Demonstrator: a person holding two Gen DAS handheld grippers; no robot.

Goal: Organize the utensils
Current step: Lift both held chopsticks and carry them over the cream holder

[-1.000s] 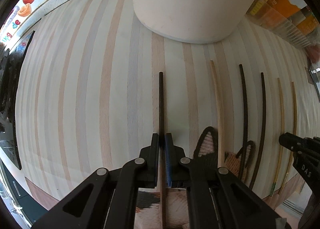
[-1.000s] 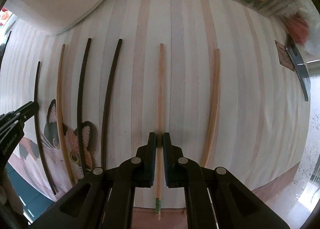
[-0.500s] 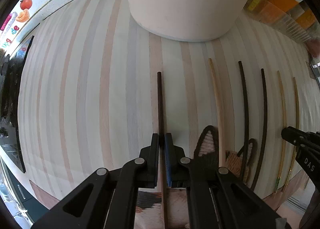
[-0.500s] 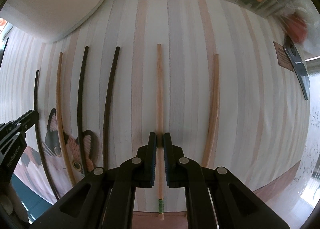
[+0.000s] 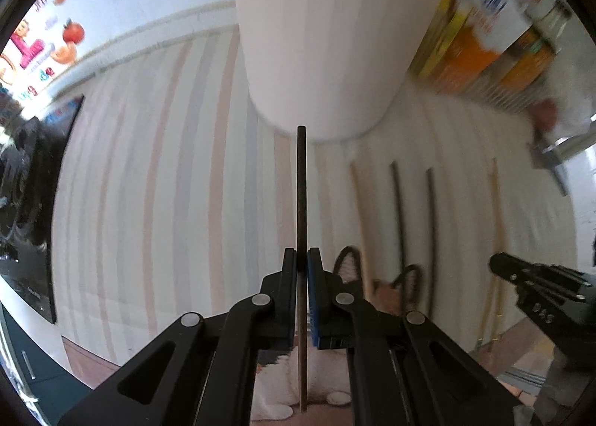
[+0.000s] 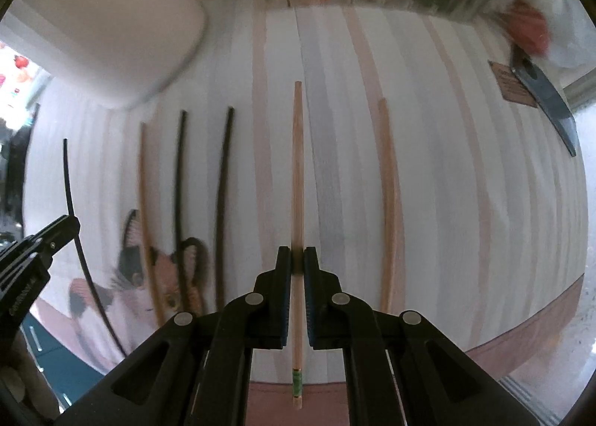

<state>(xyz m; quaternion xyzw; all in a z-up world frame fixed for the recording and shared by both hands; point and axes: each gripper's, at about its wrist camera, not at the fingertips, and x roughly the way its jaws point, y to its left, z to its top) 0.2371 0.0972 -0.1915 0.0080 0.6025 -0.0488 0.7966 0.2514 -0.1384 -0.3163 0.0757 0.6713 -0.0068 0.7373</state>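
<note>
Your left claw (image 5: 302, 265) is clamped on a dark chopstick (image 5: 301, 195), your right claw (image 6: 297, 262) on a wooden chopstick (image 6: 297, 180), each gripped mid-length, probably for balance toward the white holder (image 5: 320, 34).

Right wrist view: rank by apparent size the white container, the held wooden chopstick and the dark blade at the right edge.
1. white container, by far.
2. wooden chopstick, in the right gripper; its nearness to the camera inflates it.
3. dark blade.
</note>
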